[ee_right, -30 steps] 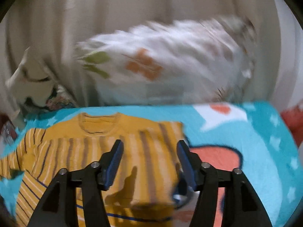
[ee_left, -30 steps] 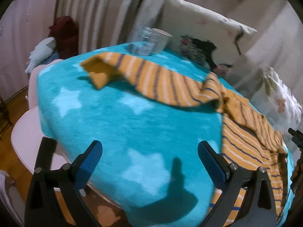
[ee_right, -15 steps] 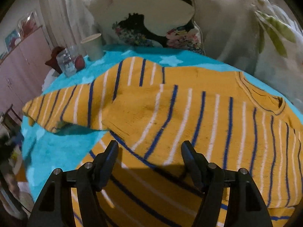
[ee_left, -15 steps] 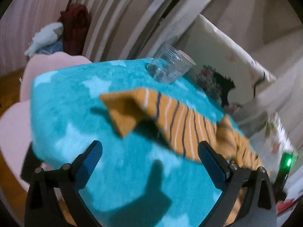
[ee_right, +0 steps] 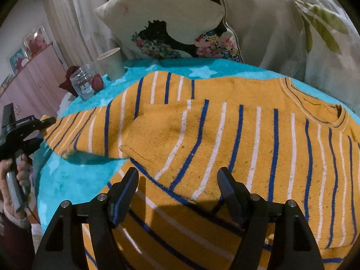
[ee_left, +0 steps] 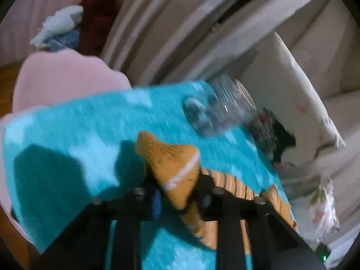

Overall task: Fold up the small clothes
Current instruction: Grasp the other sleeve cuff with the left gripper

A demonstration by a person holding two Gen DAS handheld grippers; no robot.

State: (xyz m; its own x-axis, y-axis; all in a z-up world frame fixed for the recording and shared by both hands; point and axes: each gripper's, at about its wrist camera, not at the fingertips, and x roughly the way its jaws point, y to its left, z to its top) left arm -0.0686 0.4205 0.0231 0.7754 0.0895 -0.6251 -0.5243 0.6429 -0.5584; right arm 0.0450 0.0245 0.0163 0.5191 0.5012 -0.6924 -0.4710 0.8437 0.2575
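Note:
An orange sweater [ee_right: 236,130] with blue and white stripes lies spread on a turquoise star blanket [ee_right: 74,180]. Its neckline is at the right, and one sleeve [ee_right: 90,130] stretches out to the left. My left gripper [ee_left: 176,193] is shut on the sleeve cuff [ee_left: 171,164] and holds it just above the blanket; it also shows in the right wrist view [ee_right: 45,122] at the sleeve's end. My right gripper [ee_right: 177,186] is open and empty, hovering over the sweater's body.
A glass jar [ee_right: 83,85] and a paper cup [ee_right: 112,63] stand at the blanket's far edge. The jar also shows in the left wrist view [ee_left: 227,110]. Printed cushions [ee_right: 171,22] lean behind. A pink chair [ee_left: 63,81] stands beyond the blanket edge.
My left gripper moved in and shut on the sleeve cuff, which now sticks up between its fingers. My right gripper stayed open over the sweater's body.

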